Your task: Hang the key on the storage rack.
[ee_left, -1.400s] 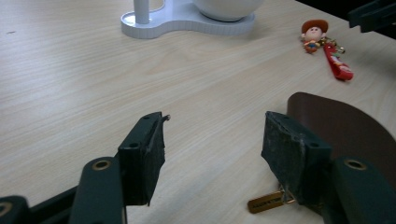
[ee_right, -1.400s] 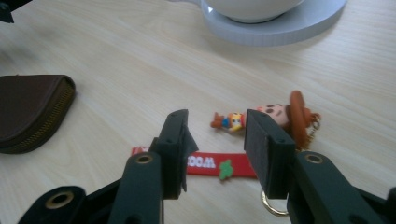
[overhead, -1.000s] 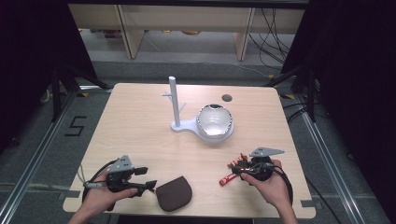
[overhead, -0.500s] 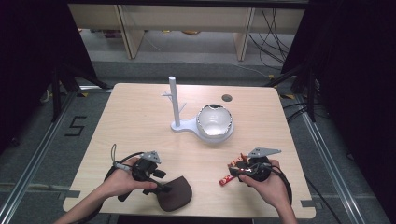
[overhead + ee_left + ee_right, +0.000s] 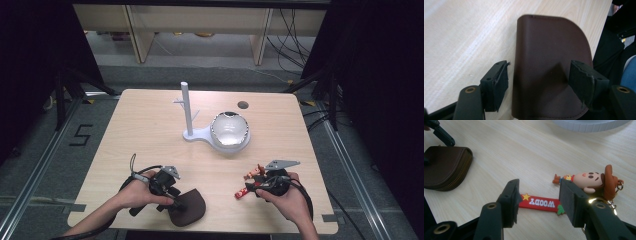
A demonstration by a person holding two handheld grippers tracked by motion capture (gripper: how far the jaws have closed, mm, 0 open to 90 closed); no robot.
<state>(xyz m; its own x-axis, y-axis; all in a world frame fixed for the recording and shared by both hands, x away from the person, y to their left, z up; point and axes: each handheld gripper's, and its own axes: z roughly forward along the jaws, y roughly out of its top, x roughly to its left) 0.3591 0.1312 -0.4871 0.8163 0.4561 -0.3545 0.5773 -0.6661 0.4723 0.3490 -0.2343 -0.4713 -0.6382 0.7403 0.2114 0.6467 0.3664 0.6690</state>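
At the near edge of the table [image 5: 150, 120], around six o'clock in the high view, the left gripper [image 5: 176, 202] stands over the brown leather pouch [image 5: 188, 209], its jaws apart and straddling the pouch's flat face; in the left gripper view one pad sits just off the pouch's [image 5: 549, 62] straight side and the other lies over its rounded side, neither visibly pressing, which reads as lining up for a grip across the width rather than a hold. The pouch lies flat with its zipped curve toward the other hand, so it seems placed to be opened or filled. At about five o'clock the right gripper [image 5: 248, 184] rests low on the wood, and its jaws have just been opening; in the right gripper view the red Woody keychain [image 5: 541, 203] lies on the table between them, its strap untouched by either pad and the little cowboy figure [image 5: 591, 180] beyond the right jaw, likely let go or about to be re-gripped. Farther off, near the centre toward twelve o'clock, a white peg stand [image 5: 186, 107] rises beside a shiny bowl [image 5: 230, 131], well apart from both hands.
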